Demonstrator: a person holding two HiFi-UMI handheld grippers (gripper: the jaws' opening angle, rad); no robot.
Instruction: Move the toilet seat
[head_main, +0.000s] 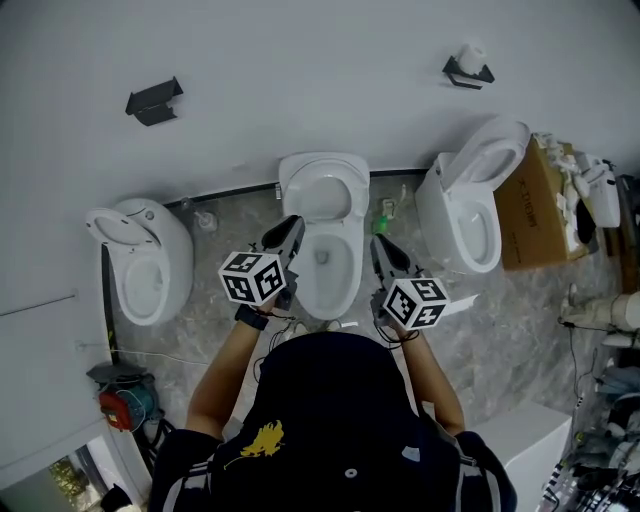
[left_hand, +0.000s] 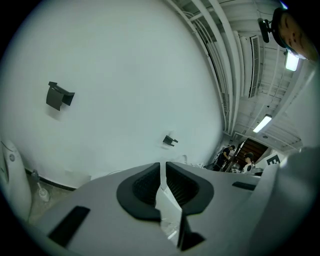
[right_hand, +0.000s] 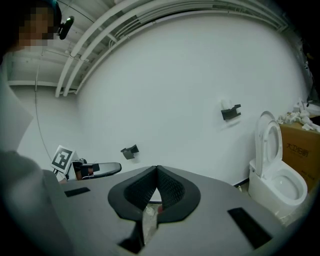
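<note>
White toilet seat (head_main: 322, 192) seemingly raised | left toilet (head_main: 140, 262) | right toilet (head_main: 470, 212) | cardboard box (head_main: 532, 210) beside

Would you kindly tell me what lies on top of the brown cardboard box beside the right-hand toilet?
A heap of crumpled white material lies on the brown cardboard box; what it is cannot be told. The box's inside is hidden beneath it.

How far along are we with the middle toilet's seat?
Done: the middle toilet's seat stands raised against the wall, bowl uncovered. In hand: nothing; right gripper jaws shut, left gripper jaws a slit apart, both beside the bowl. Left: perhaps just withdrawing.
</note>
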